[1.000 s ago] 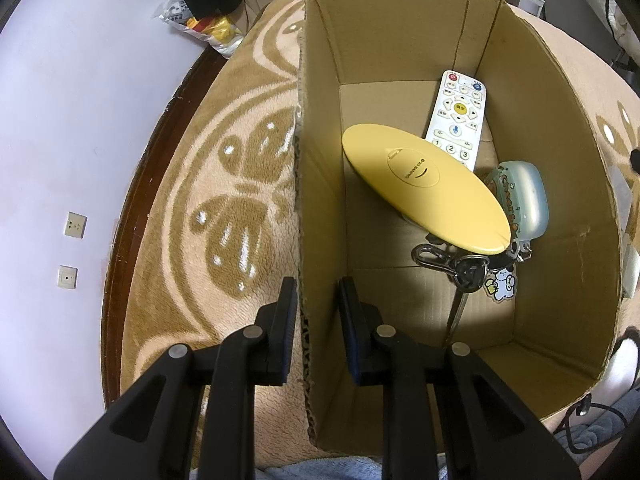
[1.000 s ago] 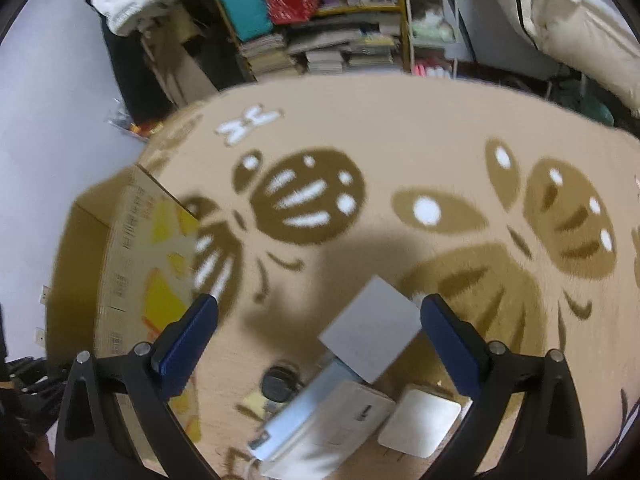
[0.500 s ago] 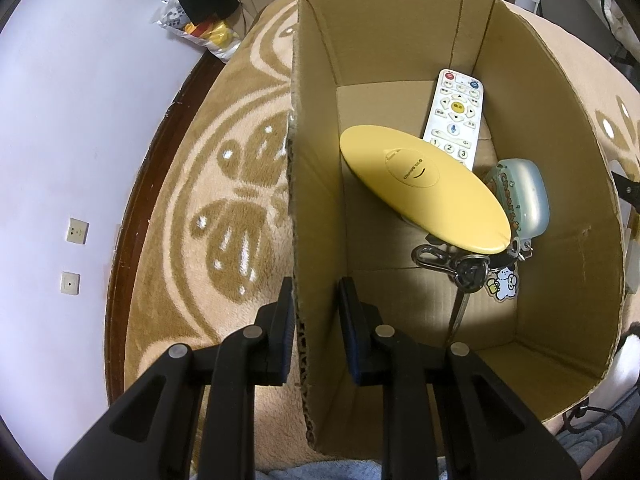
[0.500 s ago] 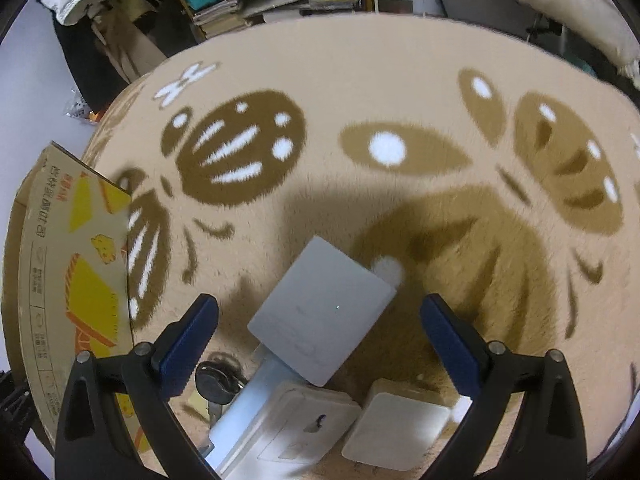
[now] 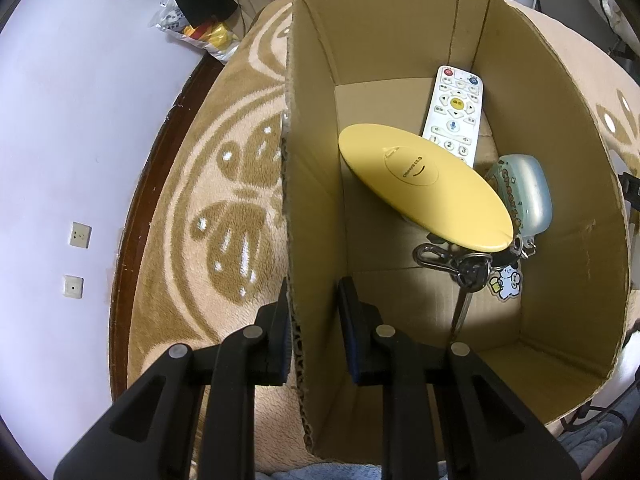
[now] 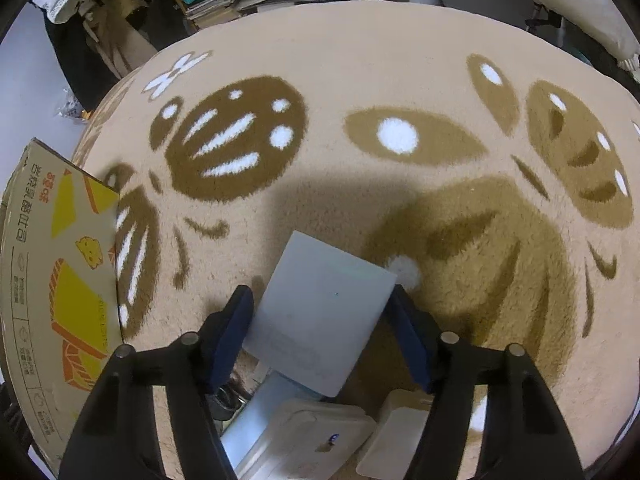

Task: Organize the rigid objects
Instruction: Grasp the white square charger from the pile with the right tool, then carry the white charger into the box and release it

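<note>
A tan rug point(image 6: 360, 64) with brown butterfly motifs covers the floor. On it stands a cardboard box point(image 5: 560, 208), its left wall clenched by the left gripper point(image 5: 313, 300); a yellow oval case point(image 5: 424, 186), remote point(image 5: 454, 110) and keys point(image 5: 460, 264) lie inside. The right gripper point(image 6: 320, 312) grasps a grey flat box point(image 6: 320, 308) by its edges near the rug's front edge.

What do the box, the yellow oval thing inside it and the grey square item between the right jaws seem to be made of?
The box: brown corrugated cardboard, matte; the fluted layer shows at its cut edge. The yellow oval thing: probably hard plastic, smooth with a soft sheen and a moulded round panel. The grey square item: likely plastic, flat and satin, though metal cannot be ruled out.
</note>
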`<state>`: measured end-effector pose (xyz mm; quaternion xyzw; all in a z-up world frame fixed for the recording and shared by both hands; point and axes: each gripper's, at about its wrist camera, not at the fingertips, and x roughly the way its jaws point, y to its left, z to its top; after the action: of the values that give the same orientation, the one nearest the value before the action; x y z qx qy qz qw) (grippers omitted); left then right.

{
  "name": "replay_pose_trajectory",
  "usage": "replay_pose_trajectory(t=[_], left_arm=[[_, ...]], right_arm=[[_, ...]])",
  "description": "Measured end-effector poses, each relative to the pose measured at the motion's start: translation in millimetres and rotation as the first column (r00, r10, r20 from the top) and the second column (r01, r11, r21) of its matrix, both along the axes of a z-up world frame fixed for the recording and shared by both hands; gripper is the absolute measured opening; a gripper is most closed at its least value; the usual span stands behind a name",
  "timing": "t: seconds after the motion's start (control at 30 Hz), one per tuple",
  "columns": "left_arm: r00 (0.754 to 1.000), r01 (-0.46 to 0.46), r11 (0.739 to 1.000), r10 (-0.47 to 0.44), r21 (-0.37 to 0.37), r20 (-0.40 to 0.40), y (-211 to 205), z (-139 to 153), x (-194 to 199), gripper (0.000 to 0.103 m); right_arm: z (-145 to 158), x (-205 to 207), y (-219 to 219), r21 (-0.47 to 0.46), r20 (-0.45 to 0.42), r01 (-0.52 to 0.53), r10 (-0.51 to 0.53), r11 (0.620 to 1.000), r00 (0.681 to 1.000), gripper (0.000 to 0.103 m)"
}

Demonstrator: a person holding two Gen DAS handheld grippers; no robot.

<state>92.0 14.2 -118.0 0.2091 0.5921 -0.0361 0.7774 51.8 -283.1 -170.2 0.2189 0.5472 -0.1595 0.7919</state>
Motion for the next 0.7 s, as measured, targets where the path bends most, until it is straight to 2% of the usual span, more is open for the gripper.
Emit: replay_pose_trajectory(t=[0.1, 0.2, 0.4, 0.53, 0.7], left_arm=[[1.000, 0.000, 1.000, 0.000, 0.003, -0.001, -0.5, -1.1, -0.1, 0.021], [1.000, 0.000, 1.000, 0.000, 0.002, -0.001, -0.5, -0.8, -0.3, 0.021], [1.000, -0.002, 1.000, 0.002, 0.003, -0.005, 0.2, -0.5, 0.1, 0.021], [1.000, -0.002, 1.000, 0.002, 0.003, -0.008, 0.8, -1.2, 0.6, 0.021], [1.000, -0.002, 1.000, 0.002, 0.001, -0.007, 0.9, 0.3, 1.7, 0.021]], right_arm=[[3.9, 5.1, 11.0, -0.009, 0.062, -0.024, 0.024, 1.000, 0.998, 0.058], [7.5, 11.6, 29.4, -0.073, 0.076, -0.084, 0.089, 0.994, 0.993, 0.057], [16.3, 19.1, 48.1, -0.117, 0.099, -0.116, 0.128, 0.986, 0.987, 0.057], [25.6, 20.1, 53.9, -0.093, 0.131, -0.132, 0.144, 0.987, 0.981, 0.057], [48.5, 13.1, 62.7, -0.106, 0.197, -0.159, 0.177, 0.982, 0.964, 0.057]])
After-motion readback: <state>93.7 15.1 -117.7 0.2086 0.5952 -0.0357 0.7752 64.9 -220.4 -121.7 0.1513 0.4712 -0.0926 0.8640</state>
